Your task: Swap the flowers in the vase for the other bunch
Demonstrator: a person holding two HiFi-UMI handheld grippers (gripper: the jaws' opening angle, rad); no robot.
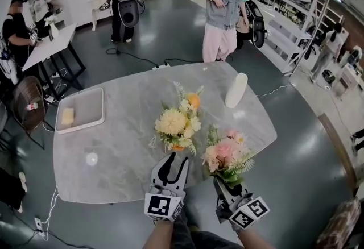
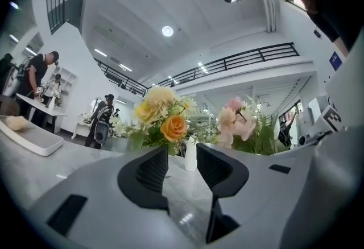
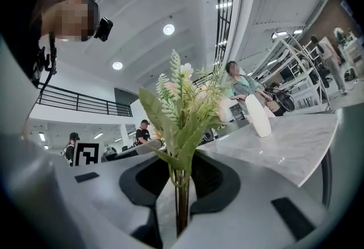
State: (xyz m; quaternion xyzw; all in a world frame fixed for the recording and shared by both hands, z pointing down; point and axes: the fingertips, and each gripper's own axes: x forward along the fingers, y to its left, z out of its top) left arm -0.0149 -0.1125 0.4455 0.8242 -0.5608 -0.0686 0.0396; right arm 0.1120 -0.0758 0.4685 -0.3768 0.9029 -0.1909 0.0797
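A yellow and orange bunch (image 1: 177, 121) lies on the grey marble table (image 1: 114, 145), just beyond my left gripper (image 1: 172, 164). That gripper is open with nothing between its jaws; in the left gripper view (image 2: 183, 154) the same bunch (image 2: 162, 111) shows ahead of it. My right gripper (image 1: 227, 182) is shut on the stems of a pink bunch (image 1: 226, 154), held upright over the table's near edge. In the right gripper view the stems (image 3: 182, 196) run between the jaws. The white vase (image 1: 236, 90) stands empty at the far right of the table.
A white tray (image 1: 85, 108) with a yellowish block (image 1: 67, 116) sits at the table's left. A small white disc (image 1: 91, 158) lies near the front left. A person (image 1: 224, 9) stands beyond the far edge; others work at desks behind.
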